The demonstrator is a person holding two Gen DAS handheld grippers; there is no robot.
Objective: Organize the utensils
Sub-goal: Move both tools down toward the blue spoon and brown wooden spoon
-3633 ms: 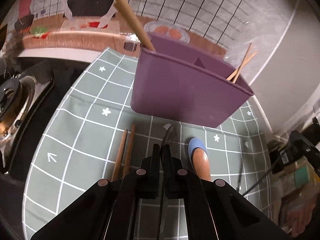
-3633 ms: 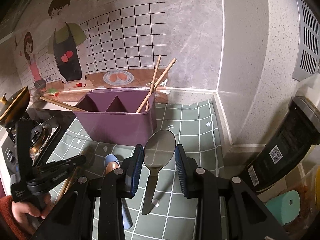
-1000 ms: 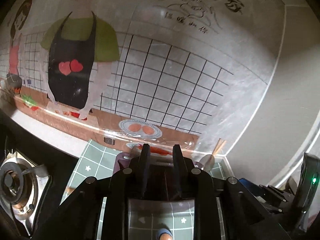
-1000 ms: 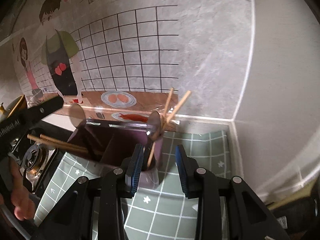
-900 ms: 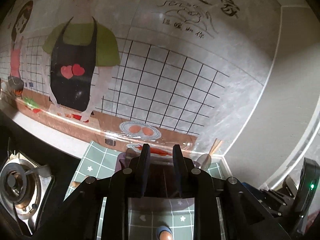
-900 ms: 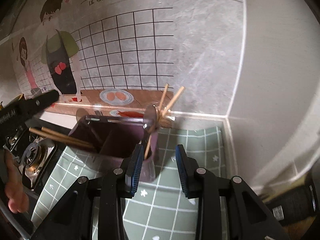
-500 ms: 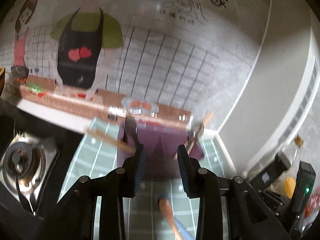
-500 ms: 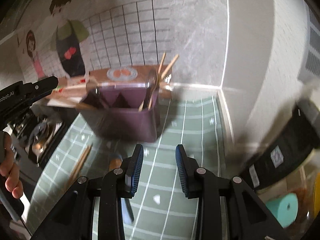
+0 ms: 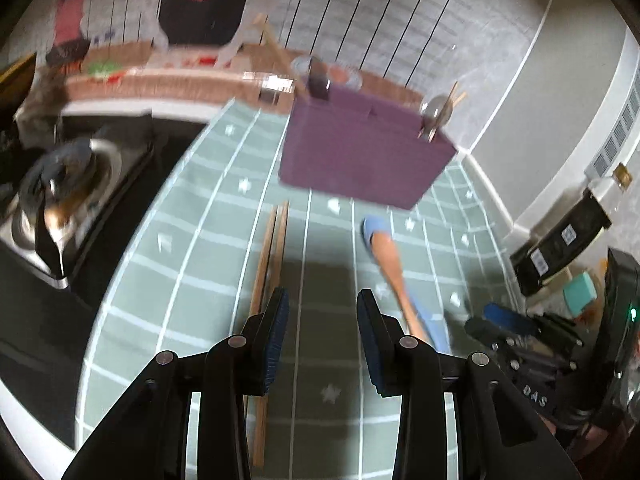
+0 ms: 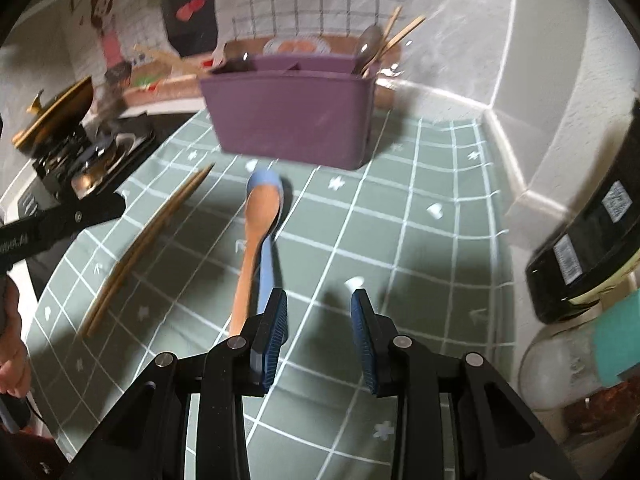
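1. left gripper (image 9: 322,312): fingers spread, nothing between them, ribbed blue pads, matte black body. hovering over the tabletop (image 9: 208,240).
2. right gripper (image 10: 319,312): fingers spread too, empty, same ribbed blue pads.
3. tabletop covered in grey-green mat, white grid lines, small white stars and hearts.
4. purple organizer (image 10: 292,112): matte plastic, rectangular with rounded corners, divided into compartments, standing at the back of the mat near the wall.
5. in its right-end compartment: metal spoon (image 10: 370,42), shiny round bowl up, plus chopsticks in organizer (image 10: 402,32), thin, pale wood, leaning right.
6. wooden spoon (image 10: 258,216): smooth oval bowl, lying on top of a blue spoon (image 10: 266,264), both flat on the mat just in front of the organizer, handles running toward the right gripper's left finger.
7. loose chopsticks (image 9: 270,264): wooden pair, side by side, flat on the mat left of the spoons, beside the left gripper's left finger.
8. heavy motion blur in left view.
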